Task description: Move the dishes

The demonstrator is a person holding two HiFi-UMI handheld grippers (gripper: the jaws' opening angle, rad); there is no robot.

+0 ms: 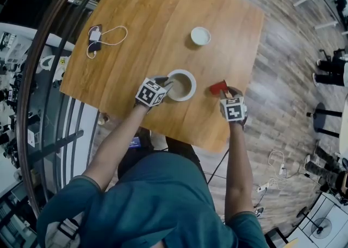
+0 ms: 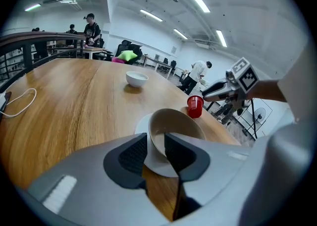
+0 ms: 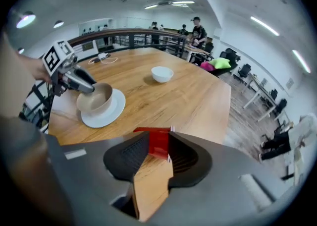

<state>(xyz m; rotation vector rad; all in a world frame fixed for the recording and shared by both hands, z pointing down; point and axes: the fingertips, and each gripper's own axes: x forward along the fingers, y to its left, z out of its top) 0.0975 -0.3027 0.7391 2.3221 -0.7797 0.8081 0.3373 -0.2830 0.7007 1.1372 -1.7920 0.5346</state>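
Observation:
A beige bowl (image 1: 180,85) (image 2: 178,125) sits on a white plate (image 1: 190,93) (image 2: 157,164) near the table's front edge. My left gripper (image 1: 166,85) (image 2: 156,140) is shut on the bowl's near rim, one jaw inside and one outside. To the right stands a red cup (image 1: 218,87) (image 3: 157,141), and my right gripper (image 1: 224,92) (image 3: 158,148) is shut on it. A small white bowl (image 1: 200,36) (image 2: 136,78) (image 3: 162,74) rests alone farther back. The right gripper view also shows the beige bowl (image 3: 95,98) on its plate (image 3: 110,111).
The wooden table (image 1: 147,18) ends close behind the cup, with floor beyond its right edge. A white cable with a charger (image 1: 100,37) (image 2: 20,102) lies at the table's left. A curved railing (image 1: 49,51) runs along the left side.

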